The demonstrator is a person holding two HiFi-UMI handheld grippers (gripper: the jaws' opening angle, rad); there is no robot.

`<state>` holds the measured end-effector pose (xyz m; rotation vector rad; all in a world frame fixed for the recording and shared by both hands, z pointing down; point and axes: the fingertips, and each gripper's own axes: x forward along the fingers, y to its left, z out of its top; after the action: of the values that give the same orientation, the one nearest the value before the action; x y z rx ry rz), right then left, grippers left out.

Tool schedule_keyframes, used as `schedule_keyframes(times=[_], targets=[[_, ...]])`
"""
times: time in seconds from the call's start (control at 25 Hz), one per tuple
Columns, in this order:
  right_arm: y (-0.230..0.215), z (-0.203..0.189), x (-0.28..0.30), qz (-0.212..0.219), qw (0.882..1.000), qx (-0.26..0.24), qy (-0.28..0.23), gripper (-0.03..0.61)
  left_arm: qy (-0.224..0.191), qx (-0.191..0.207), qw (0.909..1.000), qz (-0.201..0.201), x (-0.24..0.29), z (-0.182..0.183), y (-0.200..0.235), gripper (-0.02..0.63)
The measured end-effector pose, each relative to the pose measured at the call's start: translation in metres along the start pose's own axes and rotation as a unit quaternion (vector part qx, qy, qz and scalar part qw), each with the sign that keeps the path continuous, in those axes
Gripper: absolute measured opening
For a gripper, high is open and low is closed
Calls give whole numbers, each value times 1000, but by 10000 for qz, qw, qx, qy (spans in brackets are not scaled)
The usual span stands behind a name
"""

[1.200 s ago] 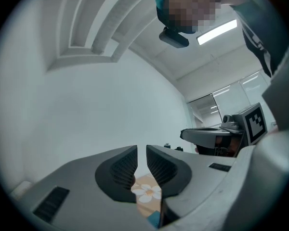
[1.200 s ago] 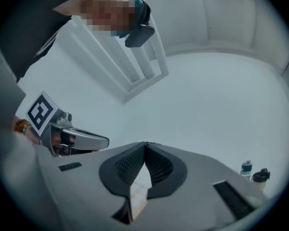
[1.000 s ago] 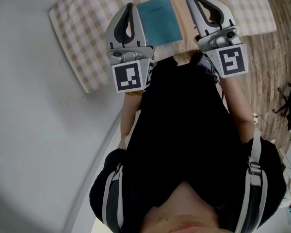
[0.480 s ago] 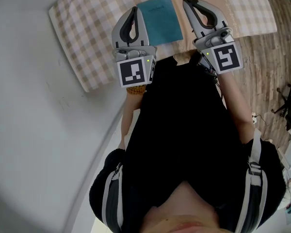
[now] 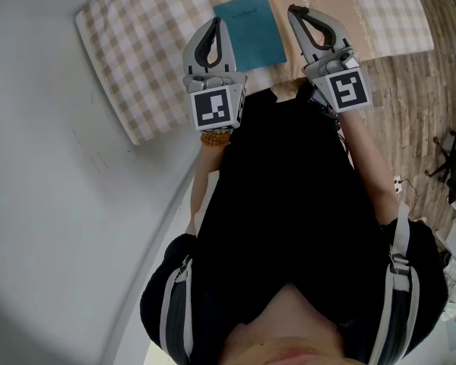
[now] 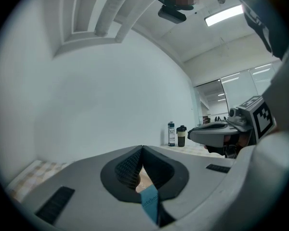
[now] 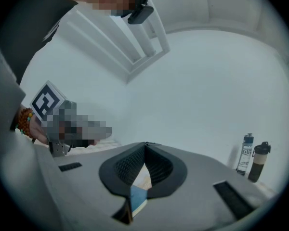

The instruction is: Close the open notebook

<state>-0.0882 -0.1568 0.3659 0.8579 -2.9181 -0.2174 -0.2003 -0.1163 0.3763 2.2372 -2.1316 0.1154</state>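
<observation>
Seemingly light, thin and bendy, the flat teal soft-cover notebook [image 5: 251,30] lies at upper centre on the beige checked cloth [image 5: 137,52], best taken by a free cover edge, between the grey left gripper [image 5: 213,23] and the grey right gripper [image 5: 293,11], both empty with jaws closed.

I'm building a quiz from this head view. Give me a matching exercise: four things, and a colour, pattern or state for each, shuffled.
1 notebook
2 tablecloth
3 floor
4 left gripper

a checked
b wood planks
c teal
d fingers shut

Pairs: 1-c, 2-a, 3-b, 4-d
</observation>
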Motion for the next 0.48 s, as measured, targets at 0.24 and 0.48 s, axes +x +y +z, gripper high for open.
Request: schedule_keyframes(times=[0.24,0.48], targets=[[5,-26,2,-48,9998,-51,194,6,42,3,9999,-111,3,-11,-7,-6],[28,-45,8,-217,9993,18,308,6,141,43,9999,-84,1,-24,-2,-6]])
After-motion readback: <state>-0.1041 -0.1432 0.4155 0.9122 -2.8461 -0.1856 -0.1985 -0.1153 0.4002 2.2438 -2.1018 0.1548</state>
